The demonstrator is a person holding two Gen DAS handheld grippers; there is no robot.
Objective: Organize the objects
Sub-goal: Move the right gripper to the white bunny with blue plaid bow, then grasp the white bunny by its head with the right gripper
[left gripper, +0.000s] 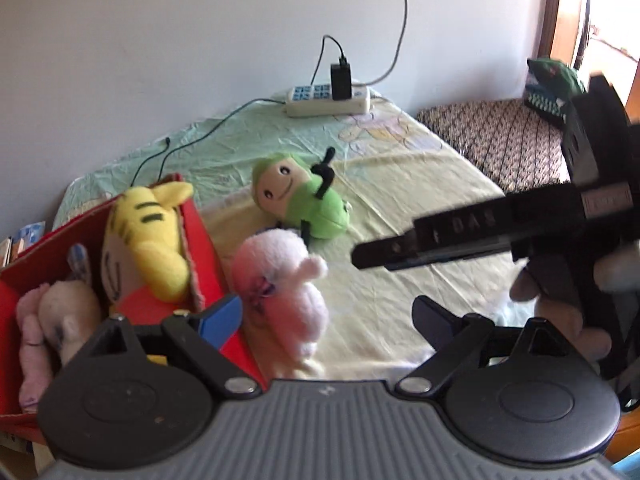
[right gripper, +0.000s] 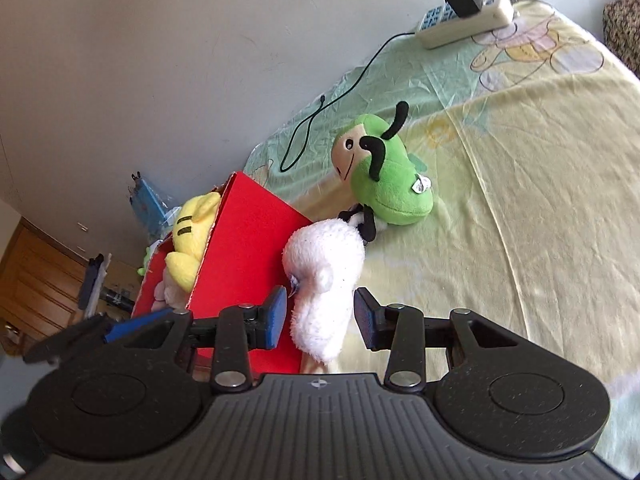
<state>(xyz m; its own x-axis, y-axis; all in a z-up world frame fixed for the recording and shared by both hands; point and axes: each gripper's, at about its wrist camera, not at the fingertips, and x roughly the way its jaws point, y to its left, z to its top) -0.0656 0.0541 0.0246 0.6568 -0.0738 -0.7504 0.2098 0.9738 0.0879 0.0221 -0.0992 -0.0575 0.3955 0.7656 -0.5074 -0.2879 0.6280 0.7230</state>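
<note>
A pale pink plush (left gripper: 280, 292) lies on the bed sheet (left gripper: 400, 208) against the outer wall of a red box (left gripper: 200, 240). In the box are a yellow striped plush (left gripper: 152, 240) and a small pink plush (left gripper: 36, 320). A green plush (left gripper: 304, 200) lies just beyond the pale pink one. My left gripper (left gripper: 328, 320) is open, with its blue-padded finger (left gripper: 222, 320) at the box wall beside the pink plush. My right gripper (right gripper: 320, 316) is open and straddles the pink plush (right gripper: 324, 272) without clamping it. Beyond it are the green plush (right gripper: 388, 184) and the red box (right gripper: 248, 248).
A white power strip (left gripper: 328, 100) with a black charger and a loose black cable (left gripper: 176, 152) lies at the far edge by the wall. A patterned cushion (left gripper: 492, 136) sits at the right. A hand (left gripper: 560, 312) holds the right gripper (left gripper: 400, 248), which reaches in from the right.
</note>
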